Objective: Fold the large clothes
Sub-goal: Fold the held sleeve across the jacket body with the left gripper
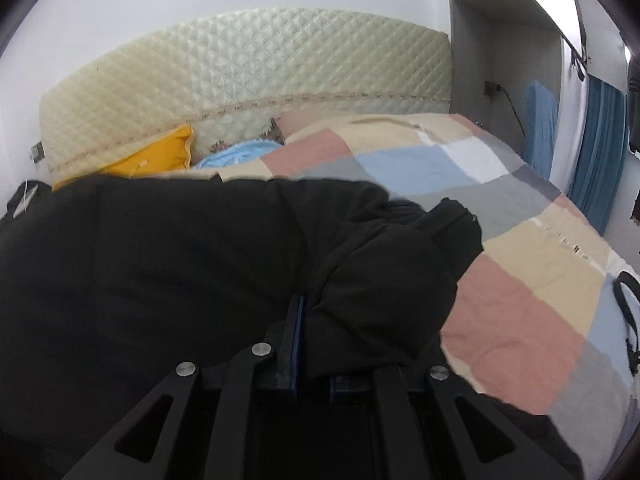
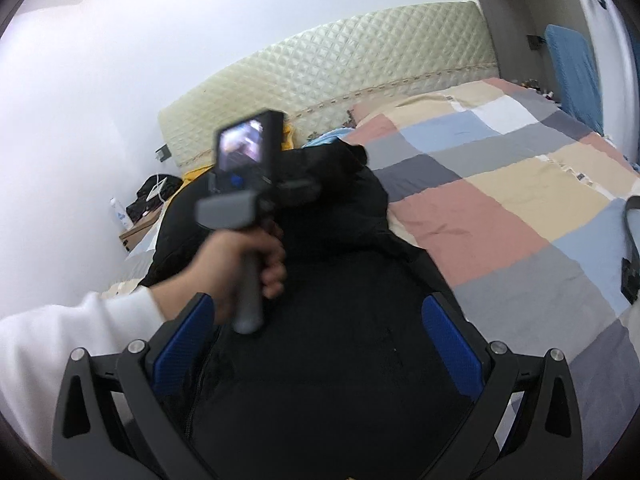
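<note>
Left gripper pinching black coat, right gripper agape, bedspread bare rightward

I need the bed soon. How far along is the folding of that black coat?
Part done: one section of the black coat already lies doubled over on the checked quilt. In hand: the left gripper is shut on a fold of it; the right gripper hangs open above. Left: further folds; it is no neat bundle yet.
</note>
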The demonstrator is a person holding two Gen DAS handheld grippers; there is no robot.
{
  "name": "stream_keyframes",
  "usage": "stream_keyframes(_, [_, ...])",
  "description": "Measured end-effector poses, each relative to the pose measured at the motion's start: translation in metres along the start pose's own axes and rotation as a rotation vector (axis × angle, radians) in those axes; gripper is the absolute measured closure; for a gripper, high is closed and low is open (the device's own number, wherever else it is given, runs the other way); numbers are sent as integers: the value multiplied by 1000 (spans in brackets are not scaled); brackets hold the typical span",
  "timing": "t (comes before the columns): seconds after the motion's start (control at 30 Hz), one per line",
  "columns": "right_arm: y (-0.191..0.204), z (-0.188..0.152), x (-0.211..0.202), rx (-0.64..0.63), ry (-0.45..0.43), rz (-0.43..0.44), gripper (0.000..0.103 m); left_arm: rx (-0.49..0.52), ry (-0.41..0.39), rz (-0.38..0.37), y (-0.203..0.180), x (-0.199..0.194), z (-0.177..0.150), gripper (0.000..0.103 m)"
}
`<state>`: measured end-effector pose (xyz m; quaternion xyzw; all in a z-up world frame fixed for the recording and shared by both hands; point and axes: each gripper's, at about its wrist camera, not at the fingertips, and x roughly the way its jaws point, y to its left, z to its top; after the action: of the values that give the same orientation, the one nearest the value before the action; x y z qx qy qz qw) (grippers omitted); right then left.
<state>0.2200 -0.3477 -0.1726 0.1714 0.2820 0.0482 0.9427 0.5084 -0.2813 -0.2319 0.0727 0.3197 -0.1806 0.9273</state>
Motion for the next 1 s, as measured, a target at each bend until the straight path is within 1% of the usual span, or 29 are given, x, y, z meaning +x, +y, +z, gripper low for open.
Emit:
stream_keyframes(0.07, [-1, -1, 5, 5, 14, 6, 0, -9, 9, -13, 4, 4, -5, 96])
stream_keyframes(0.13, [-4, -2, 9, 23, 22, 10, 0, -11, 35, -25, 6, 13, -10, 96])
stream_keyframes(0.27, [-10, -1, 16, 39, 26, -22, 0, -2, 49, -25, 10, 22, -15, 96])
stream_keyframes(0.43, [-15, -3, 16, 51, 25, -60, 0, -14, 15, -6, 13, 9, -18, 93])
stream_keyframes(0.5, [-14, -4, 14, 36, 11, -72, 0, -29, 23, -1, 14, 3, -17, 92])
stream_keyframes(0.6, [-16, -4, 11, 32, 1, -82, 0, -25, 55, 10, 15, -11, -14, 89])
stream_keyframes(0.63, [-17, -4, 10, 33, -5, -84, 0, -22, 68, 11, 16, -18, -14, 84])
stream_keyframes(0.67, [-16, -3, 8, 30, -15, -89, 0, -23, 75, 10, 17, -22, -13, 74])
stream_keyframes(0.7, [-16, -2, 7, 29, -19, -92, 0, -24, 89, 13, 19, -32, -15, 66])
stream_keyframes(0.73, [-16, -2, 7, 29, -21, -94, 0, -24, 92, 10, 20, -38, -16, 53])
stream_keyframes(0.77, [-15, -1, 6, 26, -29, -94, 0, -21, 88, 5, 22, -49, -19, 39])
stream_keyframes(0.83, [-11, -1, 5, 6, -37, -102, 0, -11, 56, 17, 28, -72, -24, 26])
stream_keyframes(0.9, [-7, -2, 3, -10, -42, -105, 0, -15, 22, 16, 35, -93, -29, 24])
stream_keyframes(1.0, [-1, -2, -1, -38, -58, -112, 0, -39, 5, 27, 49, -122, -32, 24])
